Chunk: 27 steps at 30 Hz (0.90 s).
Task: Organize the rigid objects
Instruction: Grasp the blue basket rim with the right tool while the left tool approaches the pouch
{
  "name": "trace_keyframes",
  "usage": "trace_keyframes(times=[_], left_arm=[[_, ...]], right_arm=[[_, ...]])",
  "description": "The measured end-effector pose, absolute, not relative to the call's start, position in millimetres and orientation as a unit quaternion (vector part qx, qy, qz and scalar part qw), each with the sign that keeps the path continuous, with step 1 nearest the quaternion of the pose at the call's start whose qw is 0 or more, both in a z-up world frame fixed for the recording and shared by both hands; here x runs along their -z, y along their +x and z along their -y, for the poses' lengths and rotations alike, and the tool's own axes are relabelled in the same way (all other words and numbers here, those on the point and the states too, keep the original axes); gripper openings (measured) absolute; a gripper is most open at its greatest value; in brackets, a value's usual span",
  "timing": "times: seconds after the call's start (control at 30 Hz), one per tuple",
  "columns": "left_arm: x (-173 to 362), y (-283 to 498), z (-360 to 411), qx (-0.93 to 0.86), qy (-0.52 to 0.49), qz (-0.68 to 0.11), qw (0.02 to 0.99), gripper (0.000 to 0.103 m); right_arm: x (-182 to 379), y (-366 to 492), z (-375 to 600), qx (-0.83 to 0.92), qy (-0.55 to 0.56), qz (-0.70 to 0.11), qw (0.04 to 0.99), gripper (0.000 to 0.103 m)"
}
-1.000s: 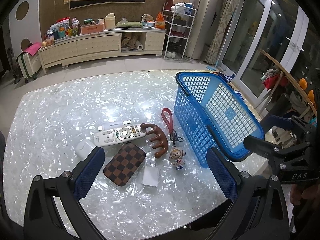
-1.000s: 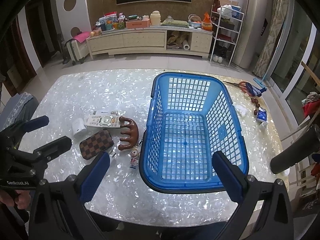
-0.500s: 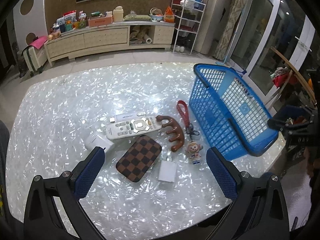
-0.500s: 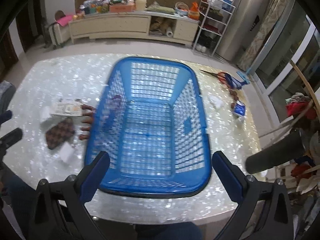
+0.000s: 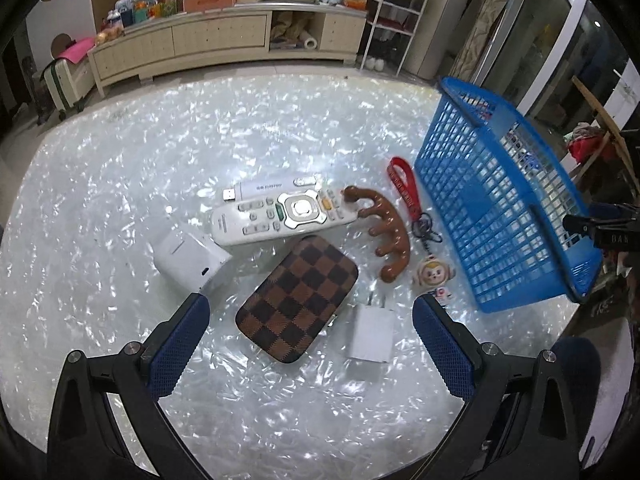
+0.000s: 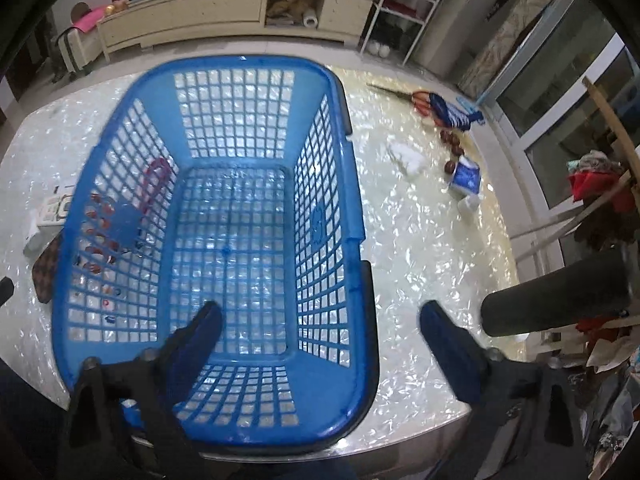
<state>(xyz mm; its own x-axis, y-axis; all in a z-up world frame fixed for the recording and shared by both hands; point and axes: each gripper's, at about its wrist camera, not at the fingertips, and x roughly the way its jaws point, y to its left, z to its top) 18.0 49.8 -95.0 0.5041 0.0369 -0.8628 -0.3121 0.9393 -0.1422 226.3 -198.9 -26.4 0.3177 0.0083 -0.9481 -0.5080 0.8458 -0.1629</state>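
Cluster of small rigid items lies on the pearly surface, just left of the blue basket, which stands empty in the right wrist view.

Left gripper hangs above the cluster, jaws released and wide, nothing between them. Checkered case and white plug adapter lie nearest its tips.

Right gripper straddles the basket's near right wall, one finger inside, one outside. Jaws closing; pads not yet pressing on the wall.

Handling, as judged:
- White remote: light, stiff, smooth plastic; likely slips if pinched on the button face. Best taken across its narrow sides, mid-length.
- Checkered case: firm shell, textured cover, good grip across the short width.
- White box: smooth, rounded corners; take on flat sides.
- Brown wooden pronged piece: hard, glossy; grip the curved spine, not the prongs.
- Red strap with figure charm: strap floppy, will dangle; pinch the charm or the ring.
- White stick behind the remote: thin, low, hard to get under.
- Basket: light, slightly flexible mesh; rim is the stiff part.

Writing: print on the stick and strap too small to read. "DA" shows on the right gripper's body at the left view's edge.
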Motion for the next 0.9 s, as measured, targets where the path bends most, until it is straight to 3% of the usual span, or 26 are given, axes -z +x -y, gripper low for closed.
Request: trace_keyframes(times=[0.1, 0.17, 0.23, 0.37, 0.5, 0.63, 0.7, 0.9], left_arm=[[103.4, 20.3, -55.5, -0.096, -0.142, -0.496, 0.851, 0.102], [106.6, 19.5, -58.7, -0.09, -0.141, -0.501, 0.849, 0.102], [107.8, 17.8, -62.8, -0.086, -0.139, -0.507, 0.846, 0.102], [110.4, 6.1, -73.0, -0.072, -0.129, -0.515, 0.844, 0.102], [114.3, -4.5, -85.5, -0.067, -0.11, -0.53, 0.838, 0.102], [115.1, -11.3, -93.8, -0.045, -0.1, -0.535, 0.838, 0.102], [114.8, -12.6, -98.3, -0.031, -0.099, -0.539, 0.836, 0.102], [114.6, -4.2, -111.1, -0.031, -0.074, -0.55, 0.831, 0.099]], right_arm=[[34.1, 231.7, 198.0, -0.158, -0.225, -0.573, 0.772, 0.087], [40.1, 233.7, 196.3, -0.154, -0.229, -0.582, 0.765, 0.077], [45.0, 233.6, 194.3, -0.151, -0.229, -0.593, 0.757, 0.056], [49.2, 230.8, 192.5, -0.147, -0.252, -0.596, 0.749, 0.053], [46.8, 230.6, 198.3, -0.133, -0.258, -0.59, 0.753, 0.036], [54.6, 230.9, 202.7, -0.145, -0.26, -0.597, 0.745, 0.034], [56.5, 229.8, 204.7, -0.143, -0.265, -0.595, 0.745, 0.026], [56.4, 232.9, 212.2, -0.157, -0.246, -0.595, 0.749, 0.024]])
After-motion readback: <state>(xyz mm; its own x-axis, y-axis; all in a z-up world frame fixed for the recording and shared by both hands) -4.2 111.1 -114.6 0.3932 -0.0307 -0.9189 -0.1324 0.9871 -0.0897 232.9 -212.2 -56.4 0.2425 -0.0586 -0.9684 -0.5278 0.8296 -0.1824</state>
